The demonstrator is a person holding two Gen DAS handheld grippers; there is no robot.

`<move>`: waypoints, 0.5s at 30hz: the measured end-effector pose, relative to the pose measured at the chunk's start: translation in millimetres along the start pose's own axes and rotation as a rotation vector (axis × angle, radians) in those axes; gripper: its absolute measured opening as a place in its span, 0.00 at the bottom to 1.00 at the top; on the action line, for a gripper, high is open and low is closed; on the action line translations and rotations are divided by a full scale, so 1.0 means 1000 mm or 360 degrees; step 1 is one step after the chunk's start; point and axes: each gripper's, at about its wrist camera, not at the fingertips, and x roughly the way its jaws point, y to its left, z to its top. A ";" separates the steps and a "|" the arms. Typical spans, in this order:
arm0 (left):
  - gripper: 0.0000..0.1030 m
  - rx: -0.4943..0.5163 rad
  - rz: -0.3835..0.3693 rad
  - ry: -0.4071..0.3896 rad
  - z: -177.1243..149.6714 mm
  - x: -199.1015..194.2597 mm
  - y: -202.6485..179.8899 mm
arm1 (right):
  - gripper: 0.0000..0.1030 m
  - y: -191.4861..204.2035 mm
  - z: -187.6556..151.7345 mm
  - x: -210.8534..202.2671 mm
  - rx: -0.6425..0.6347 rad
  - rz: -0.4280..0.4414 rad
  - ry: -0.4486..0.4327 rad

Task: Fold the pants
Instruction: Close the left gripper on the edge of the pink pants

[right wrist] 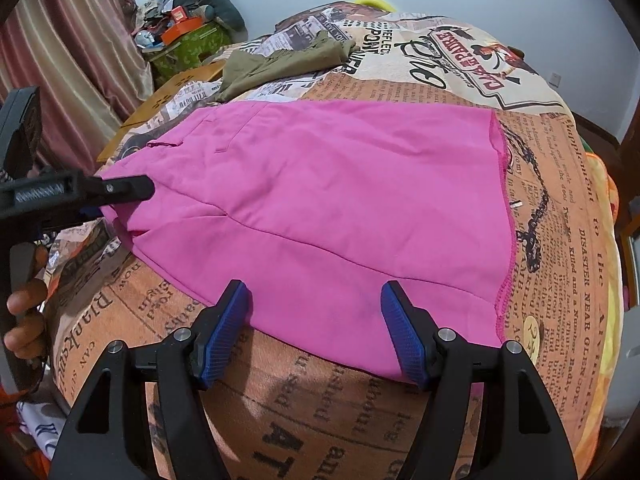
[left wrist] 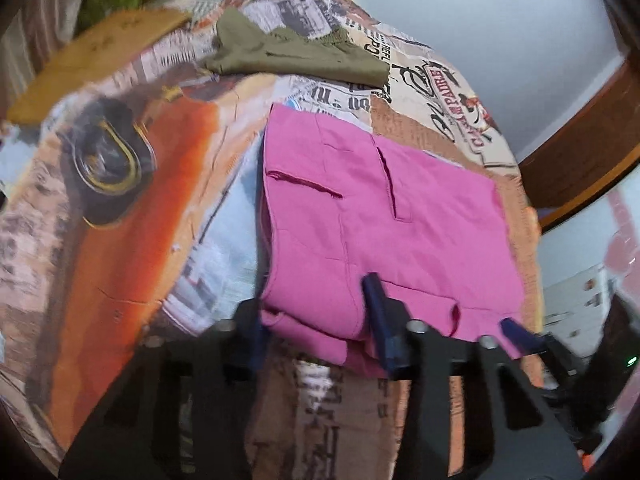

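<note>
On bedspread (right wrist: pixel 360 412): pink pants (right wrist: pixel 320 184) (flat).

newsprint-pattern bedspread (right wrist: pixel 568 216) printed "DISASTER NEAR GLEN GOE" along right edge, "Blank" near left front, upside-down red banner "CAFE DE PARIS" at far end, smaller print illegible

1. The printed bedspread (right wrist: pixel 560 216) lies bare at 3 o'clock of the pink pants (right wrist: pixel 320 184), free to pass.
2. At 12 o'clock, olive garment (right wrist: pixel 280 64) blocks the far strip.
3. At 9 o'clock the left gripper (right wrist: pixel 120 196) stands against the pants' edge.
4. Clutter pile (right wrist: pixel 180 36) crowds 11 o'clock.
</note>
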 end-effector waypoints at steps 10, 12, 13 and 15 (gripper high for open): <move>0.21 0.0167 0.0105 -0.0198 0.004 -0.025 -0.012 | 0.64 0.002 -0.001 -0.004 -0.0003 0.0020 0.0014; 0.21 0.0208 0.0167 -0.0247 0.007 -0.032 -0.013 | 0.64 0.002 0.000 -0.006 0.0001 0.0026 0.0010; 0.20 0.0233 0.0204 -0.0275 0.008 -0.036 -0.014 | 0.64 0.002 0.000 -0.008 0.0010 0.0028 0.0001; 0.20 0.0287 0.0257 -0.0331 0.013 -0.045 -0.015 | 0.64 0.001 -0.001 -0.013 0.0028 0.0037 -0.0031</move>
